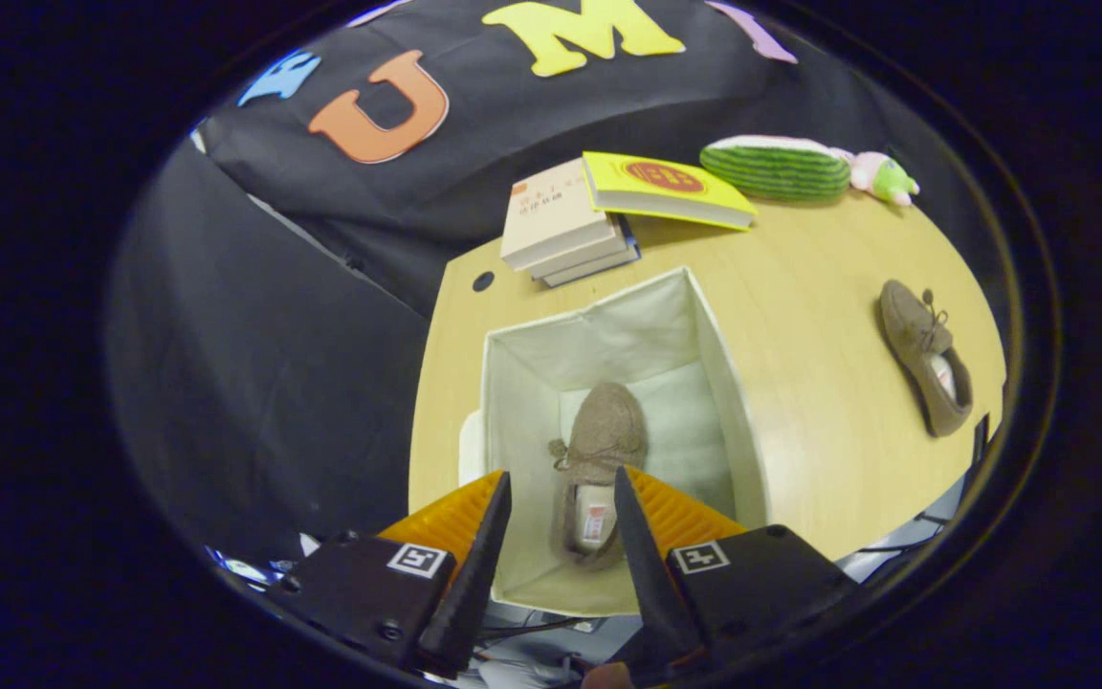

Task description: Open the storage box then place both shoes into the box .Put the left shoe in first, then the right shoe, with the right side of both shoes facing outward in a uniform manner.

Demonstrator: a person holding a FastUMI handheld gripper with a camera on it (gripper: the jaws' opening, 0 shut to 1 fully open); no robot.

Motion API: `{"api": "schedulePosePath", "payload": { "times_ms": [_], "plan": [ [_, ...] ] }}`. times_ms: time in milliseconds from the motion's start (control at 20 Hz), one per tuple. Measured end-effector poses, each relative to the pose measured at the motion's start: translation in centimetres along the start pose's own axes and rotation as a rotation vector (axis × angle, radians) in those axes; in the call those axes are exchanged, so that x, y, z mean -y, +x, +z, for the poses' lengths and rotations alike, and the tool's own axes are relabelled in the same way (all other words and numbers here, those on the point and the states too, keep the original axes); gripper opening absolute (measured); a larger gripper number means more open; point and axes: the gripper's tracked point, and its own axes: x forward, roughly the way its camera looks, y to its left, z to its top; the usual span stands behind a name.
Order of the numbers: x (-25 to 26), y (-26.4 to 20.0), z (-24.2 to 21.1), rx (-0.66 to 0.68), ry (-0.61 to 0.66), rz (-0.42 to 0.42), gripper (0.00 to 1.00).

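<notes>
Black cloth hangs behind a pale wooden tabletop (819, 383), and we're looking down from above into the storage box (718, 383), a cream fabric cube standing open at the near side of the tabletop. One brown suede shoe (599, 450) lies on the box floor, toe pointing away, laces knotted across the top, heel nearest us. The gripper (561, 488) hovers over the box with its fingers apart, clamped on nothing, and the shoe's heel shows in the gap between them, lower down, apparently without touching them. Off to the right, well apart from the box, the second shoe (926, 356) rests on the bare tabletop, toe pointing away and slightly left. Beyond the box sits a stack of books (556, 225), with a yellow book (666, 188) leaning across its right edge. Farther right, at the back of the tabletop, lies a green striped plush toy (779, 169), and something small, pink and green, sits at its right end, hard to make out.
</notes>
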Motion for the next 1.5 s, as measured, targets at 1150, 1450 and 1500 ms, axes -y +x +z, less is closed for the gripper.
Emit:
{"api": "schedulePosePath", "payload": {
  "times_ms": [1150,1450,1500],
  "plan": [
    [36.1,-10.9,6.8,0.077,-0.124,-0.327,0.89],
    [41.9,-6.0,4.7,-0.045,-0.111,-0.276,0.88],
    [42.4,-5.1,4.0,-0.073,-0.1,-0.257,0.88]
  ]
}}
